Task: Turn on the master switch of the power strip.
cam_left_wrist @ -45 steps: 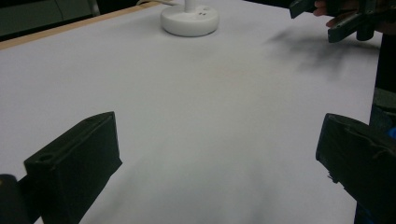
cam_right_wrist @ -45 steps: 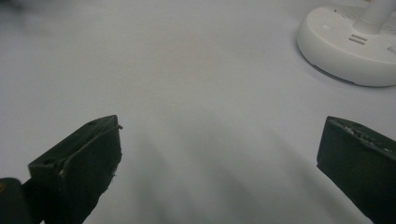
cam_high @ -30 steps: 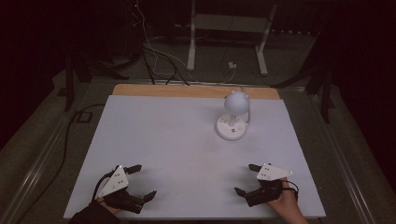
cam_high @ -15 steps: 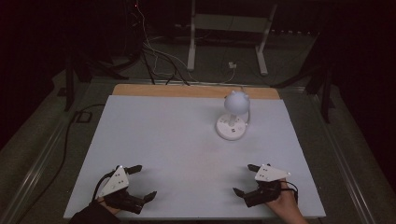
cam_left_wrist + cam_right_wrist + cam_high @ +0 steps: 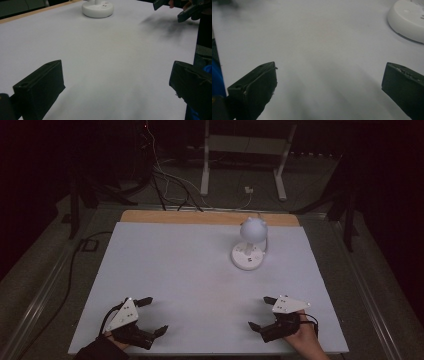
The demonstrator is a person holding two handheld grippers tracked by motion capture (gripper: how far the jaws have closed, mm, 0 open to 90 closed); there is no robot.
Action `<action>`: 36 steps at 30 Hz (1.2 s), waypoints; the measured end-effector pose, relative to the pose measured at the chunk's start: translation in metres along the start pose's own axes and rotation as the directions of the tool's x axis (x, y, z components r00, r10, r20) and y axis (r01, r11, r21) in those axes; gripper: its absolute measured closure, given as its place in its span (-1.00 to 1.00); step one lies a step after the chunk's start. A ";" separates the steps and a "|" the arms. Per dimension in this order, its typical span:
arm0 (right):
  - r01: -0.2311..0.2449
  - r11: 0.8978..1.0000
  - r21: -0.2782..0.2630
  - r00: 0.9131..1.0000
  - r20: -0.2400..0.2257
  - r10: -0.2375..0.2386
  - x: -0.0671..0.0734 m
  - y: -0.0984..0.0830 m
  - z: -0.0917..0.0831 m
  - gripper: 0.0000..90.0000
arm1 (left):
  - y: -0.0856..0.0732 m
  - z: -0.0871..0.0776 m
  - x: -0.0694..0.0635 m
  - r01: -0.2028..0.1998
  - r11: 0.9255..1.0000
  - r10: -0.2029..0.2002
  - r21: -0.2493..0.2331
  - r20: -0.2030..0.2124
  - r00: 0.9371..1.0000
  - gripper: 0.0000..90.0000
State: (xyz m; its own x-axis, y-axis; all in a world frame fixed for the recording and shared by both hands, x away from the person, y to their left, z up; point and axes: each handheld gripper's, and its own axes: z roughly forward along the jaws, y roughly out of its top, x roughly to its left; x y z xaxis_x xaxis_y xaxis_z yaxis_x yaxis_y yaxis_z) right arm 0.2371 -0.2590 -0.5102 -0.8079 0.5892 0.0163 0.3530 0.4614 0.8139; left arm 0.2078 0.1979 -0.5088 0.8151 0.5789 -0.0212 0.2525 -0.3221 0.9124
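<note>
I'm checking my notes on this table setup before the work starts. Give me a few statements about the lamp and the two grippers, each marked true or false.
1. The left gripper is shut on the lamp. False: its jaws stand wide apart with nothing between them, near the table's front edge.
2. The white lamp stands upright on its round base. True.
3. The right gripper is open and holds nothing. True.
4. The lamp stands at the near left corner of the table. False: it stands toward the far side, right of the middle.
5. The lamp is nearer the right gripper than the left. True.
</note>
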 end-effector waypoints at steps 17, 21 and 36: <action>-0.029 0.998 -0.052 0.999 -0.039 0.027 0.003 0.018 -0.004 -1.00 | 0.000 0.000 0.000 -0.002 1.000 0.002 0.002 -0.001 1.000 -1.00; -0.029 0.998 -0.060 0.999 -0.037 0.026 0.003 0.021 -0.005 -1.00 | 0.000 0.000 0.000 -0.003 1.000 0.003 0.003 0.000 1.000 -1.00; -0.034 0.994 -0.104 0.999 -0.015 0.033 -0.007 0.038 -0.011 -1.00 | 0.000 0.001 0.000 -0.003 1.000 0.003 0.003 0.001 1.000 -1.00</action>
State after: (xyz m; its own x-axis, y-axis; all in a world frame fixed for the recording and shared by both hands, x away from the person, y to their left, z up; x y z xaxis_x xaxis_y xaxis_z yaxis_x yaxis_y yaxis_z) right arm 0.2509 -0.2531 -0.4733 -0.8027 0.5941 0.0515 0.3291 0.3694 0.8690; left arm 0.2078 0.1972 -0.5090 0.8162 0.5775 -0.0187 0.2514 -0.3259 0.9114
